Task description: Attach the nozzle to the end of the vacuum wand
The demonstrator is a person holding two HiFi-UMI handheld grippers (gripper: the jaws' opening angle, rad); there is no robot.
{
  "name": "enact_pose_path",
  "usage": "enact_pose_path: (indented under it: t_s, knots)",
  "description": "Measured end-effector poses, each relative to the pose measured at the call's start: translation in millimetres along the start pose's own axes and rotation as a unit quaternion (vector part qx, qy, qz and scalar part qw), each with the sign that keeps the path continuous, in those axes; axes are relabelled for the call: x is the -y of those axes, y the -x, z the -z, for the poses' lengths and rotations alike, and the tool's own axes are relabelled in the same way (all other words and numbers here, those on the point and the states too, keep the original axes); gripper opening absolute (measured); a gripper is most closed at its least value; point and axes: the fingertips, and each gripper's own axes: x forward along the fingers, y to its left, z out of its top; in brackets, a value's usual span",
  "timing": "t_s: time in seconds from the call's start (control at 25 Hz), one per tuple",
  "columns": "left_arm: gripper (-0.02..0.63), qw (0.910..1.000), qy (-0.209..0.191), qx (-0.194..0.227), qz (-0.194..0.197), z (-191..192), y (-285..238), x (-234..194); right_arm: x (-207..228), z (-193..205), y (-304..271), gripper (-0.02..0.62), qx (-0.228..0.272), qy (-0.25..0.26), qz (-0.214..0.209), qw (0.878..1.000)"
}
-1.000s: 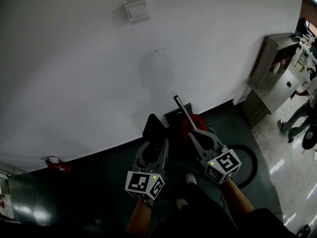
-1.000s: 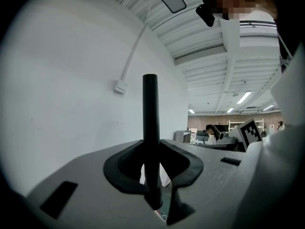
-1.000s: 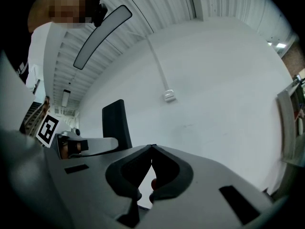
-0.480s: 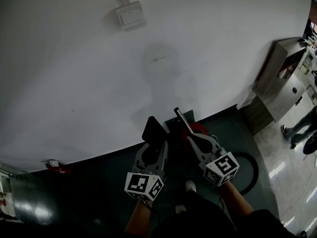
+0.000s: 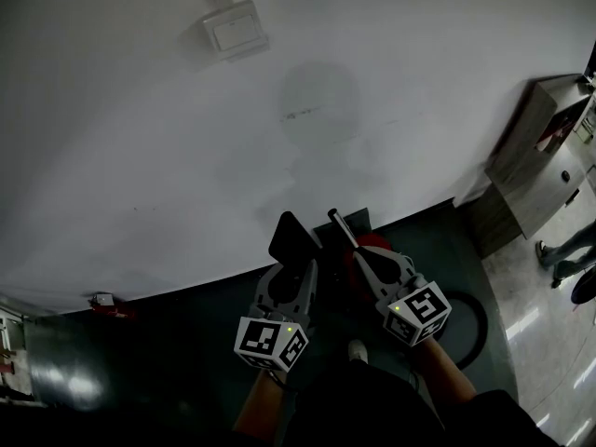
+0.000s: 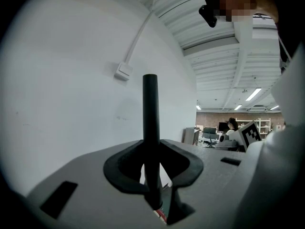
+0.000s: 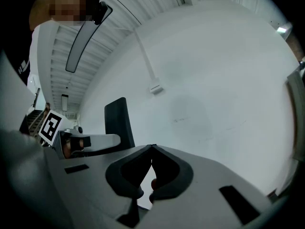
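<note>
My left gripper (image 5: pixel 293 268) is shut on the black nozzle (image 5: pixel 291 237), a flat piece that sticks up past the jaws toward the white wall. In the left gripper view the nozzle (image 6: pixel 150 113) shows edge-on as a thin upright bar clamped in my left gripper (image 6: pixel 151 152). My right gripper (image 5: pixel 359 253) is just to the right, shut, with nothing between its pads (image 7: pixel 152 149). The metal vacuum wand (image 5: pixel 339 225) slants up from beside its tips, over the red vacuum body (image 5: pixel 368 245). The right gripper view has the nozzle (image 7: pixel 118 122) at its left.
A white wall (image 5: pixel 279 128) with a switch box (image 5: pixel 229 30) stands close ahead. A black hose (image 5: pixel 472 319) loops on the dark floor at right. A grey cabinet (image 5: pixel 545 152) and a bystander's legs (image 5: pixel 568 250) are far right. A small red item (image 5: pixel 107 303) lies left.
Both grippers have shifted along the wall together, and the switch box and cabinet have slid across the head view. The left grip on the nozzle is unchanged and the right stays shut.
</note>
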Motion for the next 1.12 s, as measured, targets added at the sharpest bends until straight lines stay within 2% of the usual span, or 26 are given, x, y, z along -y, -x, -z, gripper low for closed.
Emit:
enact_pose_path:
  t_s: [0.44,0.72,1.12]
  knots:
    - [0.091,0.9999,0.009,0.01,-0.004,-10,-27,-12,22,4,-14,0.017,-0.01,-0.007,0.0,1.0]
    - [0.091,1.0,0.003,0.004,0.008,-4,-42,-34,28,10,-35,0.017,-0.012,-0.011,0.017,1.0]
    - [0.091,0.9988,0.027,-0.012,0.039,10,-78,-86,46,38,-79,0.017,-0.041,-0.01,0.064,0.997]
